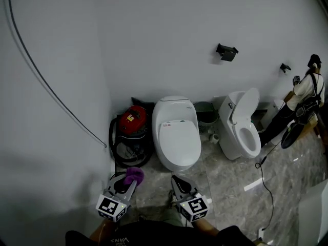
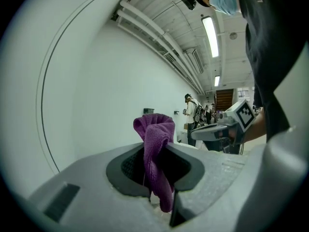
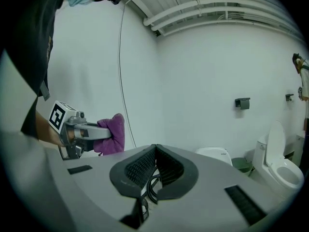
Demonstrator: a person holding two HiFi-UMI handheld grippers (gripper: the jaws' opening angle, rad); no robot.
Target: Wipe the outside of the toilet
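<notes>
A white toilet with its lid down (image 1: 177, 131) stands against the wall, straight ahead of me. A second toilet (image 1: 244, 126) with its lid raised stands to its right. My left gripper (image 1: 132, 178) is shut on a purple cloth (image 1: 134, 175), which bunches up above the jaws (image 2: 155, 144). My right gripper (image 1: 178, 181) is shut with nothing between its jaws (image 3: 154, 151). Both grippers hang low, a short way in front of the closed toilet, and touch neither toilet. The purple cloth (image 3: 112, 134) shows at the left in the right gripper view.
A red vacuum cleaner (image 1: 132, 121) with a coiled black hose sits left of the closed toilet. A green bin (image 1: 206, 114) stands between the toilets. A black cable (image 1: 266, 176) runs over the marble floor. A person (image 1: 302, 99) stands at the far right.
</notes>
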